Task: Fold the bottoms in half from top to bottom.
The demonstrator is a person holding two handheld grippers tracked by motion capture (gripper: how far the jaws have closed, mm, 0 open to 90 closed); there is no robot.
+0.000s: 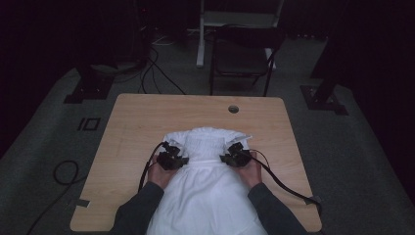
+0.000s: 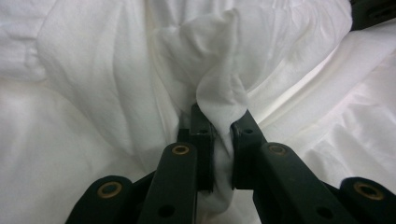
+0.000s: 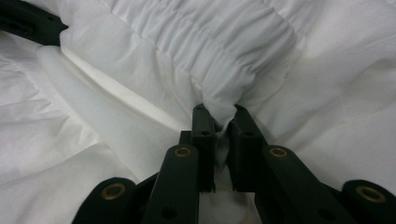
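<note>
The surface (image 1: 147, 127) is a light wooden top with rounded corners and one round cable hole (image 1: 233, 108) near its far edge. A white dress (image 1: 208, 191) with a gathered, smocked top lies in the middle of it and hangs over the near edge between the person's sleeves. The left claw (image 1: 177, 155) is closed on a pinch of the white cloth at one side of the smocked part, and the right claw (image 1: 229, 154) is closed on the cloth at the other side. Around the surface the room is dark, with grey carpet (image 1: 49, 147), black cables (image 1: 151, 73) on the floor and a dark chair (image 1: 242, 58) behind.
</note>
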